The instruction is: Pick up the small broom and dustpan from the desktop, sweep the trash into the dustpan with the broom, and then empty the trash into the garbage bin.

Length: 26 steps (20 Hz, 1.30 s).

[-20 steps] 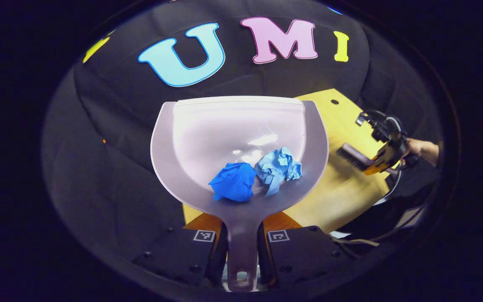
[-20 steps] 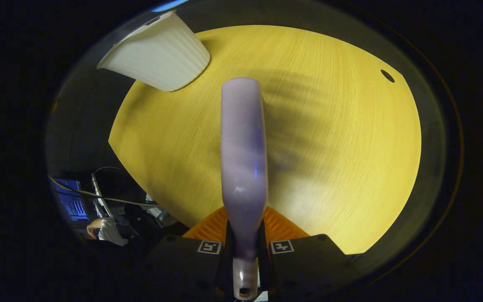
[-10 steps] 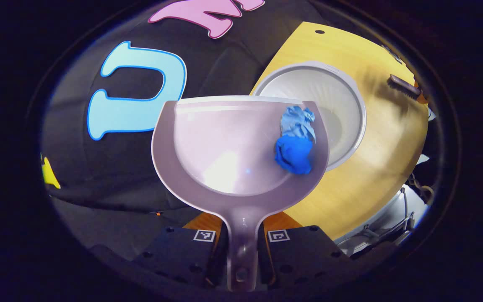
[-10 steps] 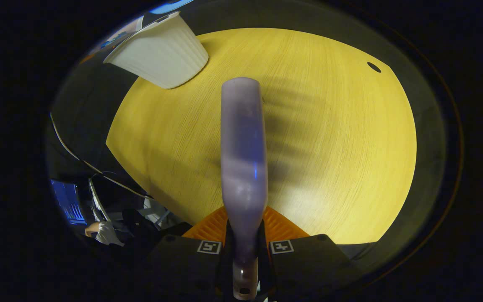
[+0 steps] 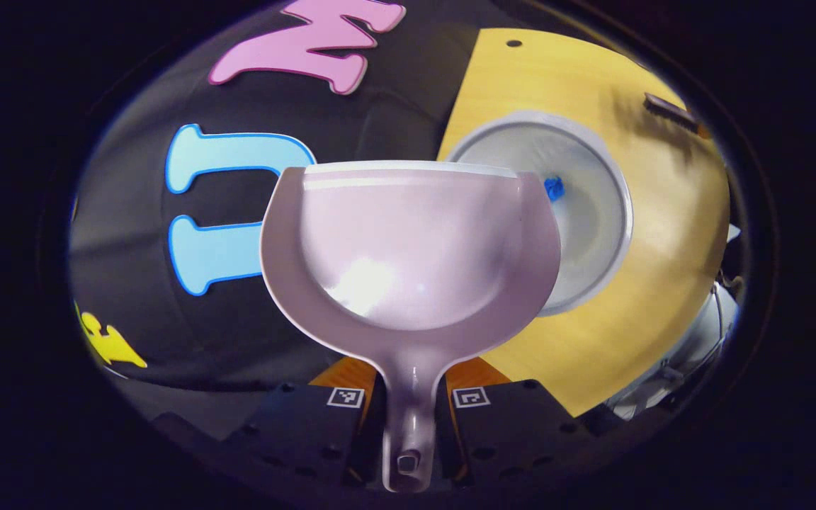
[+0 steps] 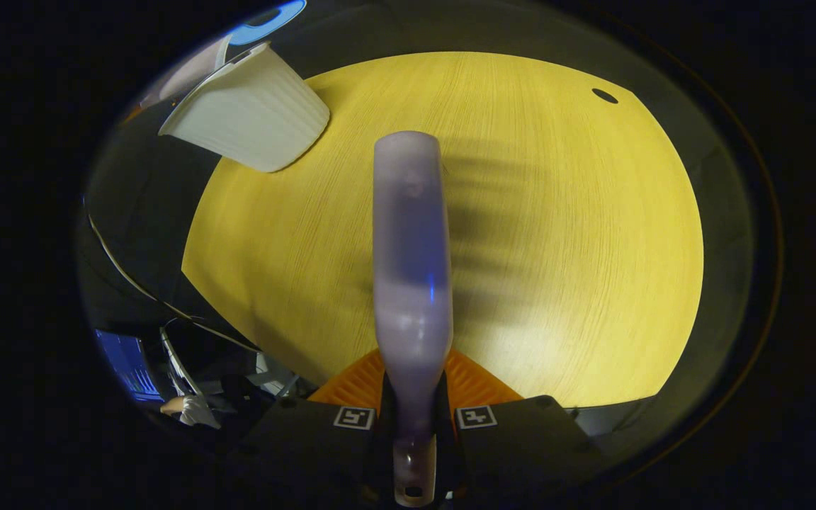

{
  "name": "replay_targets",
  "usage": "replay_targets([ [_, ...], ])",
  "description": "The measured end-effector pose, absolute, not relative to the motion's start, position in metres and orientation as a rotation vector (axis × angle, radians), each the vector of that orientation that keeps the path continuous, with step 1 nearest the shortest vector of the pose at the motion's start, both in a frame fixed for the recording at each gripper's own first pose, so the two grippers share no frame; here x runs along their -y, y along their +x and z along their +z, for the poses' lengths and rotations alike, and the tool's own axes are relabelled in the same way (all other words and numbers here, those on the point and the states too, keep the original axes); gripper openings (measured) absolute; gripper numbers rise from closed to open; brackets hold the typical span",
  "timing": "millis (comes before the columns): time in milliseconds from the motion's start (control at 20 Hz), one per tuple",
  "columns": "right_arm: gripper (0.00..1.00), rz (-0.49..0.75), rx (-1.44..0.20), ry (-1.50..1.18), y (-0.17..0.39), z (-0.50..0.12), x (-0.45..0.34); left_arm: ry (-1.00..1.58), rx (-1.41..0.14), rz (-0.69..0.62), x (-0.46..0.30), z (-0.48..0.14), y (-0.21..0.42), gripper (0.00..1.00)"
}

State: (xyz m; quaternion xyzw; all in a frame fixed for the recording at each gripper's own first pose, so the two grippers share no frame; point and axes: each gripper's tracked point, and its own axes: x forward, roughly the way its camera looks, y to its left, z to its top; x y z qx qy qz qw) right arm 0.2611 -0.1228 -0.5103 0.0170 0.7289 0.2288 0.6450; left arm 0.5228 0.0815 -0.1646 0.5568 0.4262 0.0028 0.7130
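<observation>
while the left gripper (image 5: pixel 408 418) clamps the dustpan (image 5: pixel 408 241) by its handle, both fingers pressed on the stem, the pan sits tipped with one side hanging over the bin (image 5: pixel 592 212). pan floor looks bare, just glare on it. a scrap of blue trash (image 5: pixel 554 188) shows inside the bin, just past the pan's edge. the rest of the bin floor is partly hidden behind the pan, so cannot tell how many pieces lie there.

right gripper (image 6: pixel 411 425) fingers are closed on the broom (image 6: pixel 411 269) handle, broom held above the desk (image 6: pixel 557 212), well apart from the bin (image 6: pixel 245 127). bristles face away from the lens here; in the left gripper view the broom head (image 5: pixel 670 112) shows far off over the desk.

judgement: emptying step, near its end. to do it well: keep the pan's low edge inside the bin rim until nothing clings, tilt steadily and avoid flicking, since light crumpled paper could bounce off the rim onto the desk. hold the grip firm on the thin stem, as the wide pan could twist between the pads. keep the broom parked away so it does not knock the bin. level the pan only once it is clear of the rim.
</observation>
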Motion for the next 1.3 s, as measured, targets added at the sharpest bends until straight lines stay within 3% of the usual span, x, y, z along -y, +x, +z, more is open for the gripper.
replay_targets([
  [200, 0.28, 0.467, -1.655, 0.085, 0.275, -0.506, 0.132, 0.911, -0.759, -0.056, -0.02, -0.18, 0.518, 0.29],
  [350, 0.28, 0.398, -1.632, 0.114, 0.286, -0.504, 0.143, 0.622, -0.671, -0.203, 0.061, -0.209, 0.503, 0.29],
  [500, 0.28, 0.31, -1.631, 0.158, 0.292, -0.505, 0.16, 0.382, -0.701, -0.333, 0.153, -0.252, 0.461, 0.29],
  [700, 0.28, 0.175, -1.608, 0.216, 0.299, -0.512, 0.185, 0.189, -0.798, -0.387, 0.221, -0.328, 0.422, 0.28],
  [850, 0.28, 0.127, -1.614, 0.233, 0.305, -0.525, 0.191, 0.063, -0.944, -0.365, 0.247, -0.402, 0.417, 0.29],
  [1000, 0.28, 0.156, -1.647, 0.196, 0.303, -0.543, 0.18, 0.069, -1.071, -0.297, 0.241, -0.466, 0.41, 0.29],
  [1300, 0.28, 0.194, -1.709, 0.102, 0.313, -0.573, 0.162, 0.09, -1.214, -0.136, 0.227, -0.513, 0.419, 0.31],
])
